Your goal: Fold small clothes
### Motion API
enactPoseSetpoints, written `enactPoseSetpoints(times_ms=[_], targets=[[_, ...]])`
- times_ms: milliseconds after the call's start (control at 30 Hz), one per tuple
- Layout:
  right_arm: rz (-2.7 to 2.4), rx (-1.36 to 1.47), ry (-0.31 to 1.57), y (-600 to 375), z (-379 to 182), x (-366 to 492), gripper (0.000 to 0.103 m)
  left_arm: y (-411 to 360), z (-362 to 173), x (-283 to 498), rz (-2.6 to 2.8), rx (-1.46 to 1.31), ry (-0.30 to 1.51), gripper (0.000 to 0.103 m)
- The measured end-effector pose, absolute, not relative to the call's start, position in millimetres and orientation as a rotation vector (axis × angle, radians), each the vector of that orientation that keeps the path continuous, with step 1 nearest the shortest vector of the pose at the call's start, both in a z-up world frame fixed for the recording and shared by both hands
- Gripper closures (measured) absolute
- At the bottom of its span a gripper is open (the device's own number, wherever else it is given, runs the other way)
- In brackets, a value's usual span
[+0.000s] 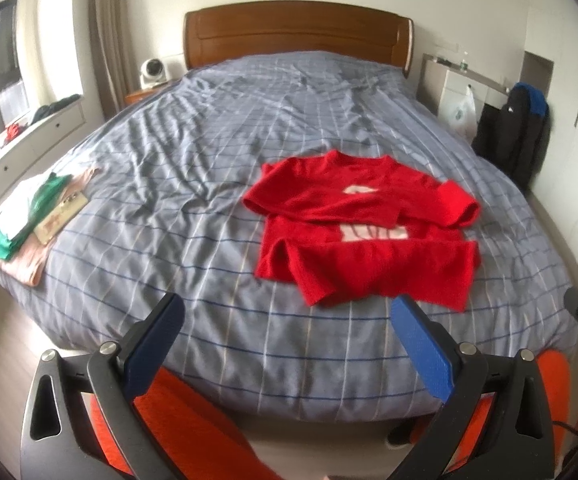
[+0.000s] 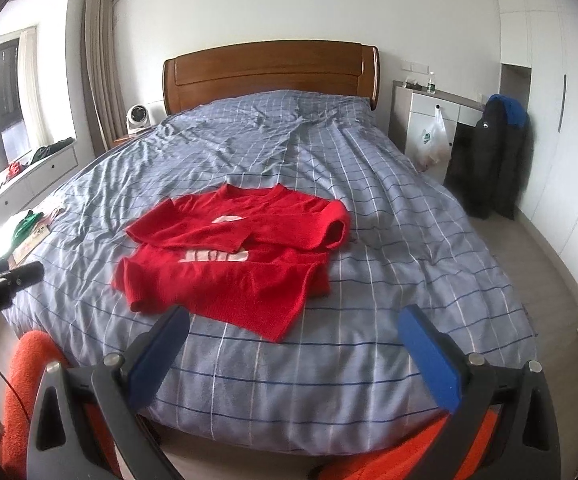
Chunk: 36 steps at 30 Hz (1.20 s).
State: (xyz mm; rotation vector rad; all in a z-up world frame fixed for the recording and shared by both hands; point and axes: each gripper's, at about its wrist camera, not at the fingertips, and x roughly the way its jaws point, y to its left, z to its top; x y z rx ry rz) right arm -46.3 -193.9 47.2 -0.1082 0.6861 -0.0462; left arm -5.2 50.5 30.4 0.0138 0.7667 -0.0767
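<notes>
A small red sweater (image 1: 363,236) with a white print lies on the bed, both sleeves folded across its front; in the right wrist view the sweater (image 2: 229,260) sits left of centre. My left gripper (image 1: 289,312) hangs open over the bed's near edge, short of the sweater, with nothing between its blue pads. My right gripper (image 2: 295,322) is open too, just in front of the sweater's hem and holding nothing. A stack of folded clothes (image 1: 29,216), green, white and pink, rests at the bed's left edge.
The bed (image 1: 217,140) has a grey-blue checked cover and a wooden headboard (image 2: 269,72). A dark jacket (image 2: 489,160) hangs at the right by a white cabinet (image 2: 421,120). A window ledge (image 1: 29,136) runs along the left. The person's orange trousers (image 2: 29,392) show below.
</notes>
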Motion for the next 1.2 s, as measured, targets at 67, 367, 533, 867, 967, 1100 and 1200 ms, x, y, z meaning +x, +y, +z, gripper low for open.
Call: enactPoseSetpoints(times_ms=[67,367,533,867,967,1100,1200], targets=[[-0.043,-0.109,0.681,-194,48,-47,0.0,49,30,-5,-0.078,0.018,0.77,0.0],[-0.036,-0.108,0.687,-195,48,-48,0.0,47,24,-5,-0.072,0.012,0.773,0.0],[-0.034,-0.109,0.687,-195,48,-49,0.0,49,27,-6,-0.077,0.007,0.76,0.0],[-0.016,-0.107,0.698,-190,42,-49,0.0,42,24,-5,-0.105,0.007,0.793,0.0],[-0.011,-0.103,0.709,-189,41,-47,0.0,41,23,-5,-0.109,0.008,0.797,0.0],[-0.004,-0.101,0.707,-189,40,-46,0.0,37,20,-4,-0.121,0.014,0.807,0.0],[-0.003,-0.099,0.704,-189,40,-46,0.0,35,18,-4,-0.121,0.019,0.804,0.0]])
